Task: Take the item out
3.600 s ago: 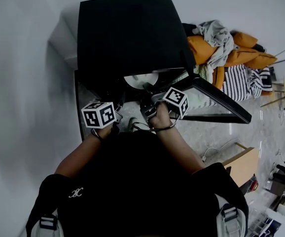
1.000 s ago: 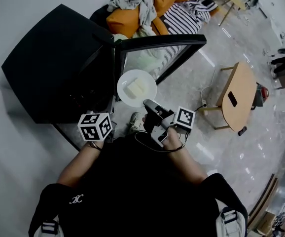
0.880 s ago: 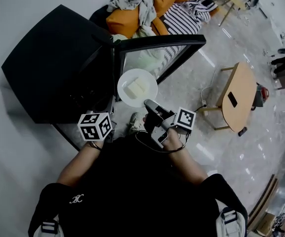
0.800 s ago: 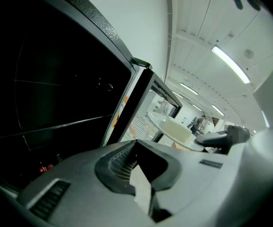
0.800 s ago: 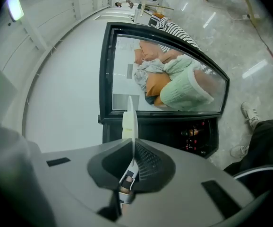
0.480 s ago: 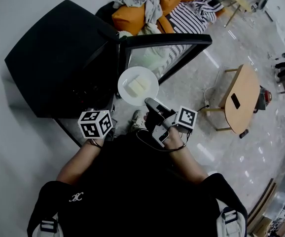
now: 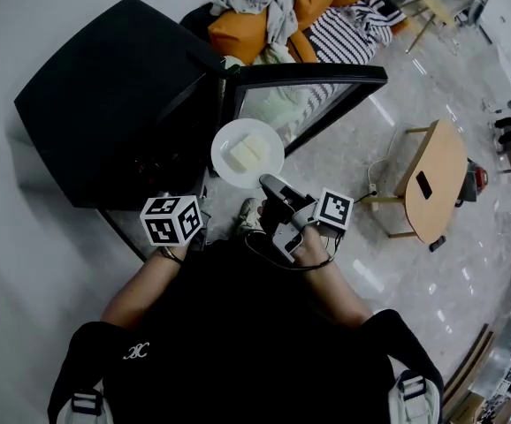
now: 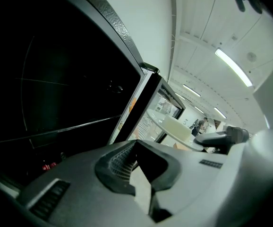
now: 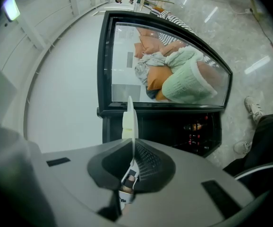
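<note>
A white plate [image 7: 224,140] carrying a pale block of food [image 7: 247,154] hangs level in front of the black cabinet [image 7: 114,95], outside its open glass door [image 7: 313,91]. My right gripper [image 7: 265,183] is shut on the plate's near rim; in the right gripper view the plate [image 9: 129,115] stands edge-on between the pads of the right gripper [image 9: 132,148]. My left gripper [image 8: 139,148] is shut with nothing in it, low beside the cabinet's front; its marker cube [image 7: 174,220] shows in the head view. The left gripper view also catches the plate [image 8: 161,122] and block [image 8: 176,126].
Small bottles [image 9: 200,126] sit low inside the dark cabinet. Orange cushions and clothes [image 7: 300,7] are piled behind the door. A wooden side table [image 7: 437,179] with a phone stands at the right on the marble floor. My shoe [image 7: 248,215] is under the plate.
Since the earliest frame the plate has come out of the cabinet's opening into the space before the door. Over the last second the plate and both grippers have barely moved.
</note>
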A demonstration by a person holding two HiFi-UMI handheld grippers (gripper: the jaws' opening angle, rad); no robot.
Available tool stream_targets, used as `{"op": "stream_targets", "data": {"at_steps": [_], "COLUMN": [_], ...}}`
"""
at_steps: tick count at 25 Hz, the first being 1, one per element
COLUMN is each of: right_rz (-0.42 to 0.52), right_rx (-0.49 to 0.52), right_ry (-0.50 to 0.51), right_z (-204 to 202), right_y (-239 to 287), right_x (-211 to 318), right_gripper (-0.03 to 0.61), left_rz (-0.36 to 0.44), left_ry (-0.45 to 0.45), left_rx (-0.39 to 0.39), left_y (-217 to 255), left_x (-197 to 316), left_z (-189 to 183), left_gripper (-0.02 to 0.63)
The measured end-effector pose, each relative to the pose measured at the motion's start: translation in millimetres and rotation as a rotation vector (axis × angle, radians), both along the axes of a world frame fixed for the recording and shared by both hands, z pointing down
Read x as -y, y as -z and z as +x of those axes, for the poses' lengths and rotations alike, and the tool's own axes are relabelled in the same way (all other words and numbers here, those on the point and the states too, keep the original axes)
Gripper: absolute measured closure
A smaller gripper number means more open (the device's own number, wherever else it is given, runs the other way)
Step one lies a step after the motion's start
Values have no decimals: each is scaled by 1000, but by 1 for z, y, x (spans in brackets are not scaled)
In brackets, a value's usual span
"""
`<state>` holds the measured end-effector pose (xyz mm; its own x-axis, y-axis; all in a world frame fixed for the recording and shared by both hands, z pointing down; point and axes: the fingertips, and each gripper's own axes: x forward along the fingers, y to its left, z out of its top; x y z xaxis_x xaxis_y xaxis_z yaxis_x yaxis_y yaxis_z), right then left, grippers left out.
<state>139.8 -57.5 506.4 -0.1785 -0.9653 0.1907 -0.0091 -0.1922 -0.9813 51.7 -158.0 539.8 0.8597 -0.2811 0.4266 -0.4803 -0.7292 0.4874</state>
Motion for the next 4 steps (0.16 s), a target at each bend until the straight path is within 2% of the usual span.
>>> {"op": "stream_targets", "data": {"at_steps": [4], "right_rz": [7], "right_rx": [-6], "right_ry": [5], "right_z": [-5], "right_y": [2], "right_x": [5], "right_gripper": [557], "left_rz": [-1], "left_ry": [-2], "left_rx": [-2], "left_y": [0], "left_x": [4], "left_z": [-3], "left_gripper": [606]}}
